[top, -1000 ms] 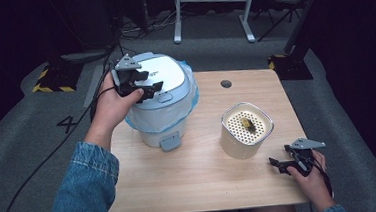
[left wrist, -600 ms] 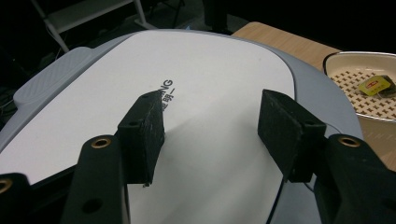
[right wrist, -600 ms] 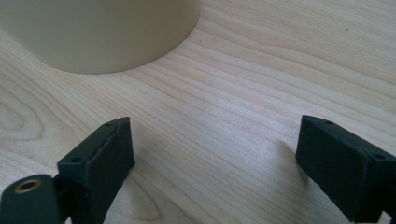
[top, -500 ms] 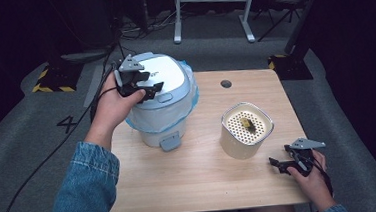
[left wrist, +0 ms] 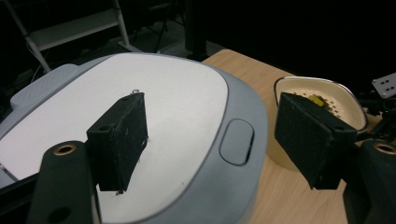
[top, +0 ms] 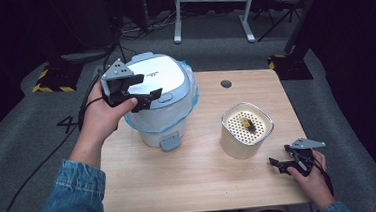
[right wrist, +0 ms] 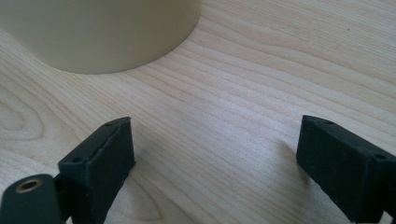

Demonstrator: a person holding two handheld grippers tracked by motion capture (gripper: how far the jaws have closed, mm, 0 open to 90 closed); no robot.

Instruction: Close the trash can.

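Left gripper [top: 142, 93] over rice cooker lid [left wrist: 163, 107], jaws just widened, empty. Right gripper [top: 283, 163] spread, resting on table [right wrist: 243, 93]. Next, probably: press lid release button [left wrist: 236, 141].

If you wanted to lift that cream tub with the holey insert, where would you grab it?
Probably the rim of the cream perforated tub, from straight above: it stands upright with its top open, so one pad could go inside the wall and one outside. The body looks wide for the right claw.

The high view looks down over my whole table [top: 196, 185]; my left camera sits close above the cooker lid [left wrist: 154, 107], my right skims the wood beside the cream container [right wrist: 102, 32], which all share
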